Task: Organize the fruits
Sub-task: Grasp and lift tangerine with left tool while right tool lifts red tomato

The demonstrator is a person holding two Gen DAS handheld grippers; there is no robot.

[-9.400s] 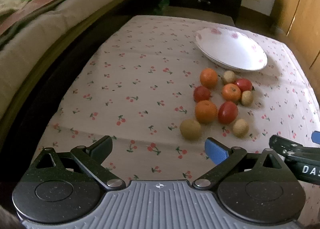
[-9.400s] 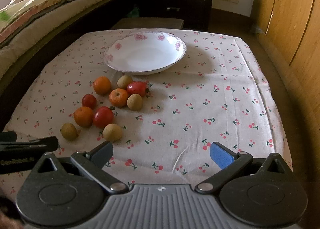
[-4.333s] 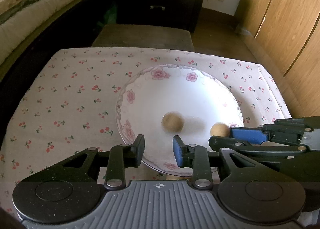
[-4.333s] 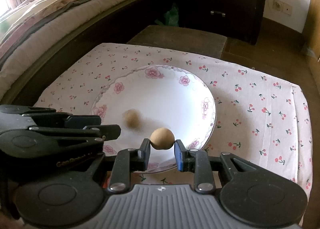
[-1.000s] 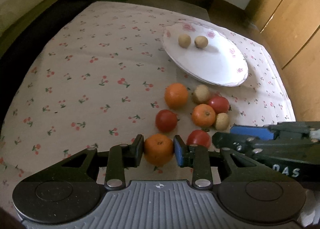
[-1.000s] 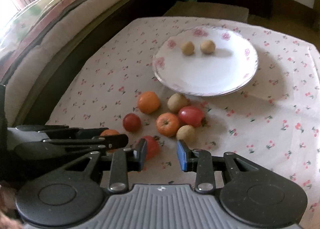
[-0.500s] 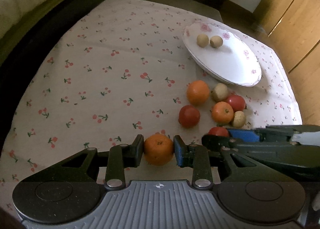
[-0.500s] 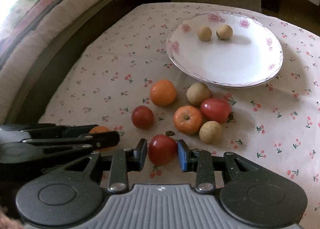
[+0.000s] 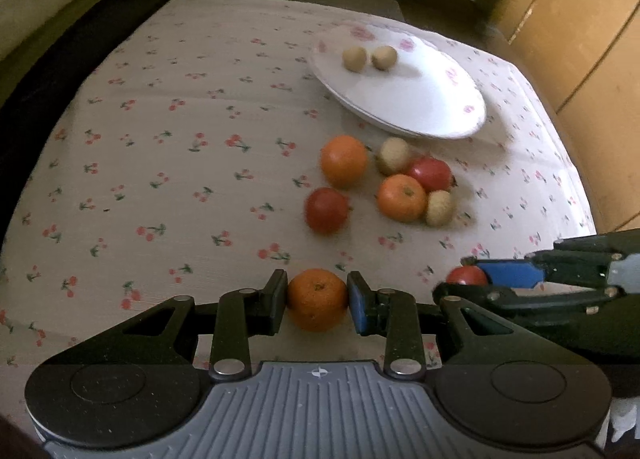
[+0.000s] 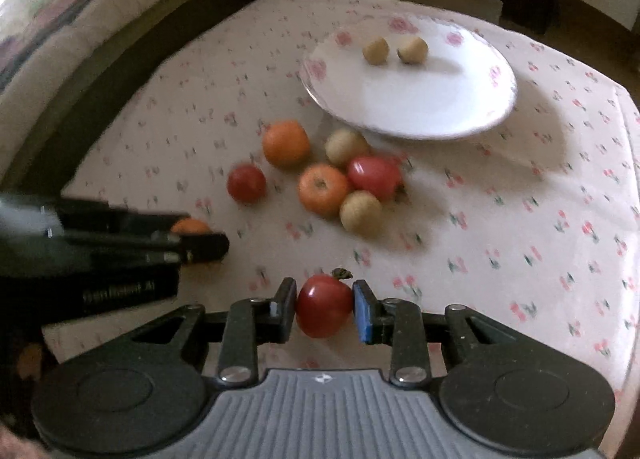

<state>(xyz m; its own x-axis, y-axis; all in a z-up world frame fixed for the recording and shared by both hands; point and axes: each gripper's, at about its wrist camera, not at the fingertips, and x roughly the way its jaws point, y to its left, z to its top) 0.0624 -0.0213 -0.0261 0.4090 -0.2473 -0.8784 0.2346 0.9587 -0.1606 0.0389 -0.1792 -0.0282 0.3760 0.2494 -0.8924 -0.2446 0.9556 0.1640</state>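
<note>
Right view is motion-blurred; the left gripper point(image 10: 200, 237) hides most of its orange point(image 9: 317, 299). Left gripper point(image 9: 317, 299) is clamped on that round, dimpled orange. Right gripper point(image 10: 324, 309) is clamped on a glossy red tomato point(image 10: 324, 309). The plate point(image 9: 432, 115) lies ahead of both.

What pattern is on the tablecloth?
Small red cherries on the pale tablecloth, clearest in the left wrist view.

Each hand-held tool has a ribbed grey body flanked by two round black discs. Black linkage bars with silver screws run forward to the fingers: one black pad and one blue pad on both the left gripper point(image 9: 317, 301) and the right gripper point(image 10: 325, 309). White lettering, too blurred to read, marks the left gripper's black side.
</note>
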